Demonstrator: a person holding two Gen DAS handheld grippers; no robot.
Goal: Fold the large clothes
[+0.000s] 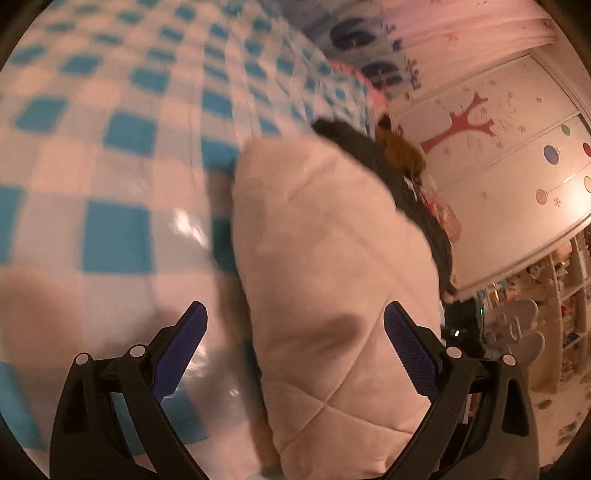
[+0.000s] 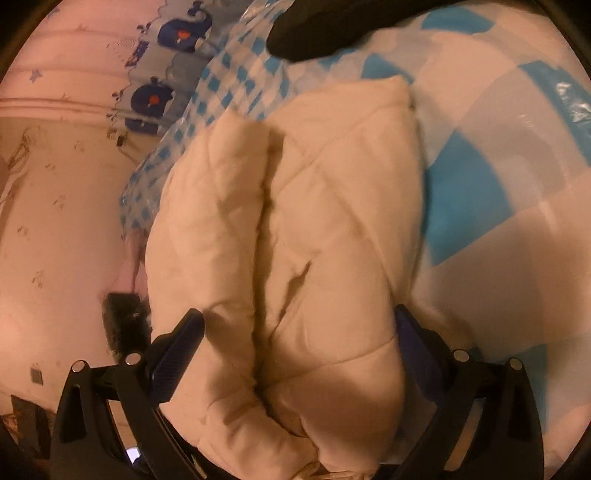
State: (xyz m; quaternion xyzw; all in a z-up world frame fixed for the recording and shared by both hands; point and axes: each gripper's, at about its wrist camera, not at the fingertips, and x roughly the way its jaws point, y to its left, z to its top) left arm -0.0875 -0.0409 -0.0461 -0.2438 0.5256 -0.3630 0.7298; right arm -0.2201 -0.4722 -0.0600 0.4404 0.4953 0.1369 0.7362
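A cream quilted jacket (image 1: 332, 258) lies folded on a blue-and-white checked bedspread (image 1: 110, 147). It has a dark furry trim (image 1: 406, 184) along its far right edge. My left gripper (image 1: 295, 325) is open, its blue-padded fingers either side of the jacket's near end. In the right wrist view the jacket (image 2: 314, 240) shows two thick folded layers side by side. My right gripper (image 2: 299, 328) is open, fingers straddling the jacket's near end. A dark shape (image 2: 332, 29), possibly the other gripper, is at the top.
A wardrobe with tree and dot stickers (image 1: 498, 155) stands at the right, with shelves of small items (image 1: 554, 314) below it. Whale-print fabric (image 2: 173, 66) hangs beyond the bed. A pale floor (image 2: 55, 240) lies left of the bed.
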